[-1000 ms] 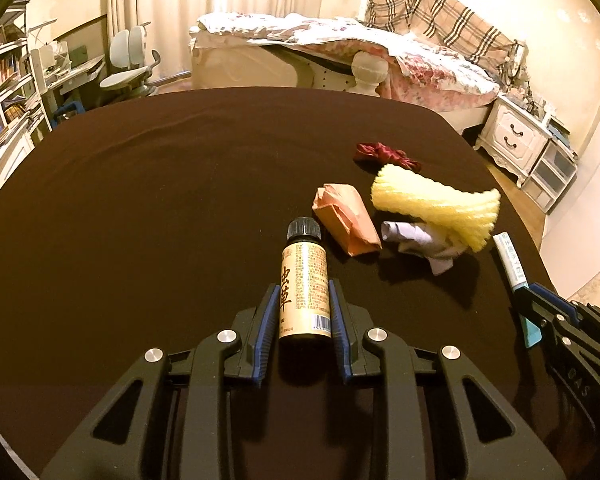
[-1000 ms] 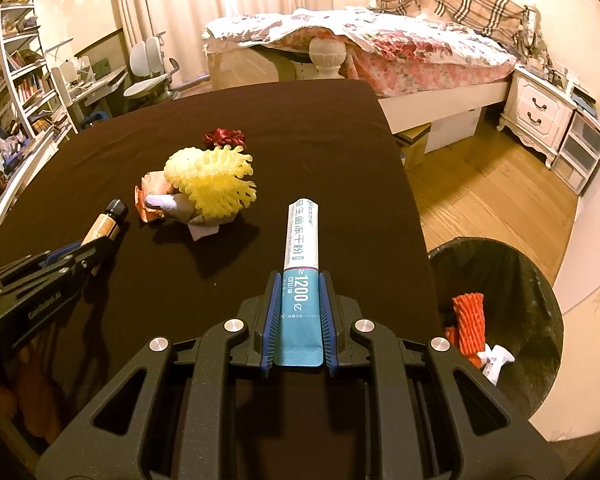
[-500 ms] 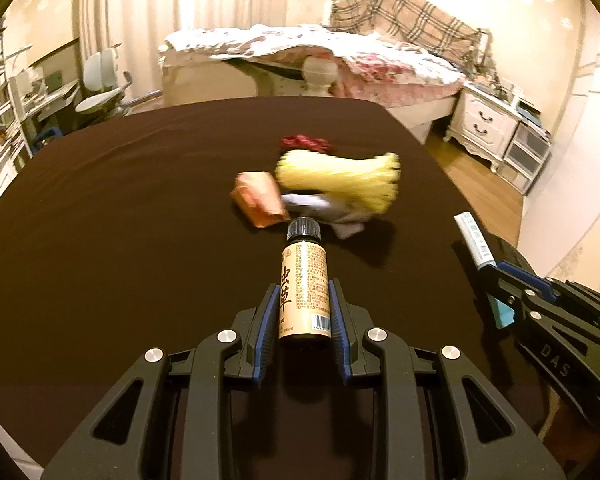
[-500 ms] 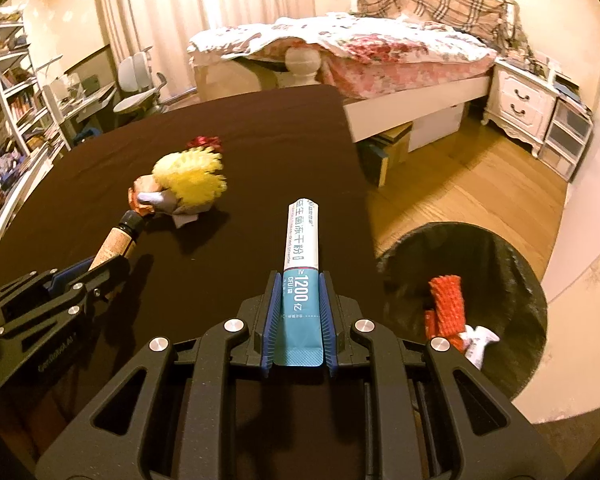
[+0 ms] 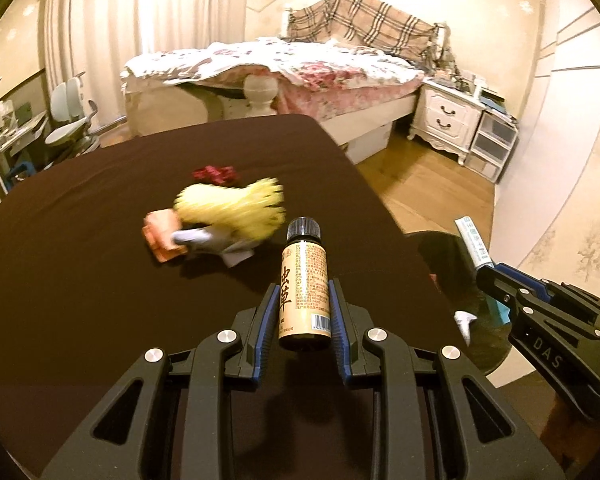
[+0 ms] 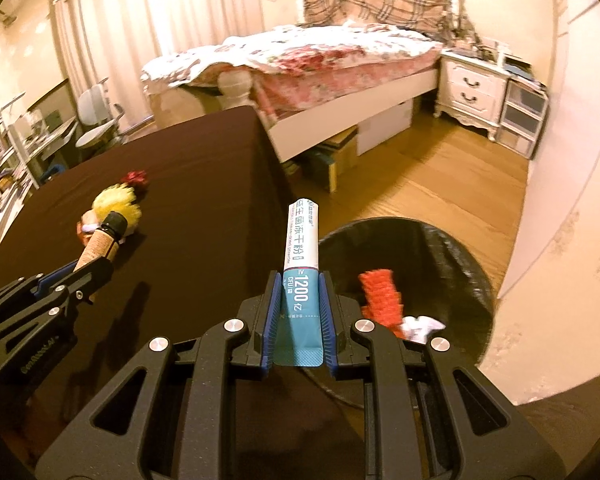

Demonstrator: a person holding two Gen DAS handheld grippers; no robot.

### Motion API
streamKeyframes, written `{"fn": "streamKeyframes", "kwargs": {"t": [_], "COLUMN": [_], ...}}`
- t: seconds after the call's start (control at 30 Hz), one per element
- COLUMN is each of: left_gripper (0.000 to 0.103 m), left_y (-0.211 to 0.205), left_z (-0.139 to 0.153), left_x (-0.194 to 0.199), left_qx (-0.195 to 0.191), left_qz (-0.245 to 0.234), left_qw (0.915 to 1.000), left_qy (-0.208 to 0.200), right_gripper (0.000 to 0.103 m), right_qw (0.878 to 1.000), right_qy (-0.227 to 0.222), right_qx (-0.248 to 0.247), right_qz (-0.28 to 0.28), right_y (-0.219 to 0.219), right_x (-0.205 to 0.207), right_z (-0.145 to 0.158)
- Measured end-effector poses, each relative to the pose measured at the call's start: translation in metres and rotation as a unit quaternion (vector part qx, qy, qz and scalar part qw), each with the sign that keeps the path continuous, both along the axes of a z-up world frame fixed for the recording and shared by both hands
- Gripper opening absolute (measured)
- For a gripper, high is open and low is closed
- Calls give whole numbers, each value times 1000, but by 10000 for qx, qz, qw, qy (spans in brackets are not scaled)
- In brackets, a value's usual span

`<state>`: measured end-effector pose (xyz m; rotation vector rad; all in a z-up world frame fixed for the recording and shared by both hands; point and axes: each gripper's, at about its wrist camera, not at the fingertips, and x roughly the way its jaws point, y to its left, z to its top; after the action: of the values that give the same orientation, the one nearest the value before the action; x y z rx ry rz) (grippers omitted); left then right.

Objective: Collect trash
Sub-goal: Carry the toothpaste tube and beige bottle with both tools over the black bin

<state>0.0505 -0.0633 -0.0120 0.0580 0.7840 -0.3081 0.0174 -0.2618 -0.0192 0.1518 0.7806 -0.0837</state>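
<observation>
Item 1: left gripper [image 5: 305,316]. Jaws clamped on a small brown bottle [image 5: 304,288] with a black cap, held by its lower body with the cap pointing forward. It hangs above the dark table [image 5: 80,280], near the table's right edge.

Item 2: right gripper [image 6: 299,316]. Jaws clamped on a blue-and-white stick sachet [image 6: 302,260], gripped at its blue end with the white end sticking out. It sits over the table's edge, with the black-lined trash bin [image 6: 460,248] just to its right on the floor.

Item 3: bin contents. A red foam sleeve [image 6: 380,292] and a crumpled white scrap [image 6: 422,326].

Item 4: trash left on the table. A yellow foam net [image 5: 230,208], an orange wrapper [image 5: 160,236], a pale crumpled paper [image 5: 216,240] and a dark red scrap [image 5: 214,174], clustered together.

Step in hand, as judged: carrying both items to the bin for release.

Handling notes: each load should be fully over the bin's mouth before its jaws part. The light sachet may flutter or cling to a pad, so a low release with its tip angled down suits it. The bottle is heavier and may bounce or roll; it should drop near the centre, clear of the rim. The two grippers are close together and need room as they open.
</observation>
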Motion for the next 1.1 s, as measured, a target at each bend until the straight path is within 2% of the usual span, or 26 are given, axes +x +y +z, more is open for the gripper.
{"fn": "streamKeyframes", "kwargs": {"t": [0.43,1.1], "left_gripper": [27,27], "left_y": [-59,-115], "left_z": [3,-10], "left_x": [5,18], "left_qx": [45,271], "left_qz": [-512,-929], "left_qw": [9986,9953], "left_qy": [-138,-74], "right_gripper": [19,19], "right_qw": [9980,9955], "right_qy": [-54,32], "right_qx": [-14,21], "right_qz": [-629,-952], "right_y": [-43,-69], "right_x": [-11,-11], "right_z": [-4,-17]}}
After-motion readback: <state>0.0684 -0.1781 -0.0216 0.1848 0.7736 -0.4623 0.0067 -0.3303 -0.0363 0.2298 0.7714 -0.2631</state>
